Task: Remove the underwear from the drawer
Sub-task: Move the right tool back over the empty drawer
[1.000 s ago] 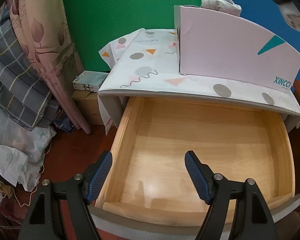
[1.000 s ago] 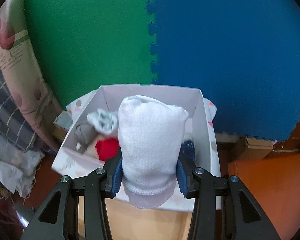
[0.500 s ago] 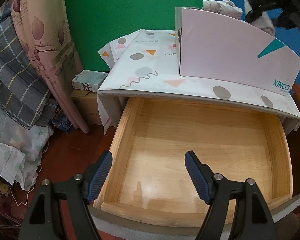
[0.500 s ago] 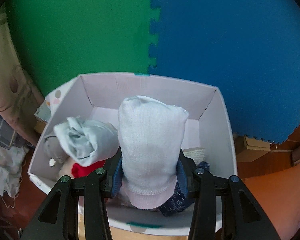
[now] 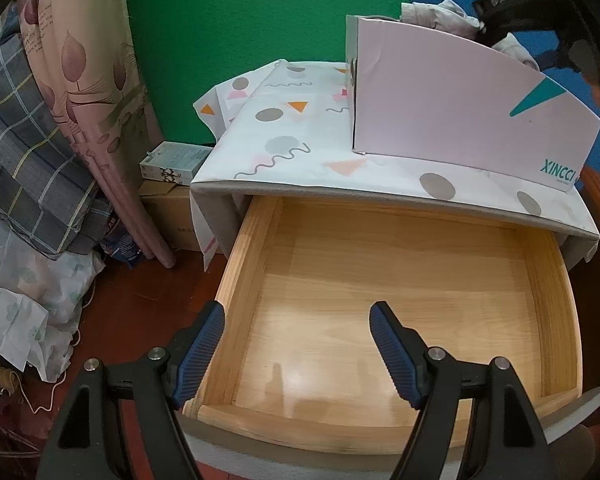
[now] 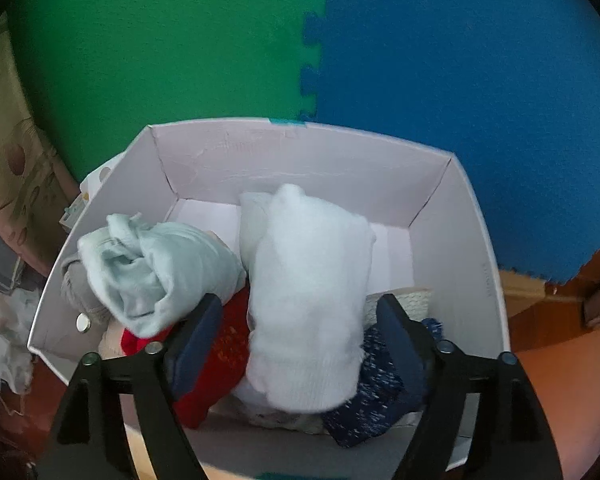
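Only thing I can properly read is "XINCCI" in teal on the pink box (image 5: pixel 452 96), down in its lower right corner, up and to the right of the left gripper (image 5: pixel 296 350). The curtain (image 5: pixel 84 80) far off to its left has some printed writing, too small to read.

A green foam wall mat (image 6: pixel 160 48) joins a blue foam mat (image 6: pixel 460 60) at twelve o'clock. At nine o'clock hang a pink leaf-print curtain (image 5: pixel 88 92) and grey plaid cloth (image 5: pixel 24 160). A small white carton (image 5: pixel 172 162) sits on a brown cardboard box (image 5: pixel 168 216).
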A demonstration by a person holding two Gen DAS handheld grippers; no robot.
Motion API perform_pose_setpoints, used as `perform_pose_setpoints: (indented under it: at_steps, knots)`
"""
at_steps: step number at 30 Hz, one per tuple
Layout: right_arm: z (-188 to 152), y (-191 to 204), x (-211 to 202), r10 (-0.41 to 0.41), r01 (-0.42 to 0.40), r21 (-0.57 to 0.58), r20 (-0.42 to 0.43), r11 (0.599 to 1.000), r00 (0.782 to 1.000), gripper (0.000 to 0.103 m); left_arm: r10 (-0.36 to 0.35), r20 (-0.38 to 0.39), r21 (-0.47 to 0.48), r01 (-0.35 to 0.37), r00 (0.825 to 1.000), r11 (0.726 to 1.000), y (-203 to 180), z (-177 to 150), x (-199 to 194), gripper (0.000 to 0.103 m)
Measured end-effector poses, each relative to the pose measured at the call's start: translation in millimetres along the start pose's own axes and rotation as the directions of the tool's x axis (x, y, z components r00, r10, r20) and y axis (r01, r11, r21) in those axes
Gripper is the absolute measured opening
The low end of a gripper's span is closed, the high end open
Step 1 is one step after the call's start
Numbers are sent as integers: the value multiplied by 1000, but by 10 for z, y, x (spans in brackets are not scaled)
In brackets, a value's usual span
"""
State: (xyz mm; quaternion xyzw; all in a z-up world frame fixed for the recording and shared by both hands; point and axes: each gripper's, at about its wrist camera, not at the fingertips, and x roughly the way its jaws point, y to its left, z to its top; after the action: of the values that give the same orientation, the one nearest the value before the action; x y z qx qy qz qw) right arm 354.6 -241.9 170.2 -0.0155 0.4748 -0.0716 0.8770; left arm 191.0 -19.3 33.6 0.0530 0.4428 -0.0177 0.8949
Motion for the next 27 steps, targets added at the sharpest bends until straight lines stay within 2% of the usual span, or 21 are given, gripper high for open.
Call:
perform_pose_setpoints:
  at_steps: [5,8,11,14,20,22,27]
  knots:
    - [-165,-42,-453,51,-52,15,80,999,995,93,-3,5,-1,3,1000,1000,-3,-7,-25,77]
    - [-364,-56,-748,72,-73,4,122,997,990,96,0,19,-3,1,1000,1000,-4,-6,-54,77]
    - [-751,-66,-1045,77,-78,-6,171,997,982,100,-7,26,-6,7,1000,1000,-5,-3,-76,77]
    - [-1127,-59,-1166,81,-81,-8,177,997,981,101,-17,38,-6,17,999,1000,-14,-15,-112,77]
    - [-2023,-95,-994,58,-64,53,104,997,993,101,-40,50,30,39,998,999,-90,-65,-190,77]
    - [-2203,-93,-892,34,-41,76,88,996,996,101,-53,47,48,51,997,998,-129,-92,-212,77]
    - [-2468,-56,-711,66,-73,160,51,984,997,101,-59,51,98,53,997,994,-250,-169,-269,77]
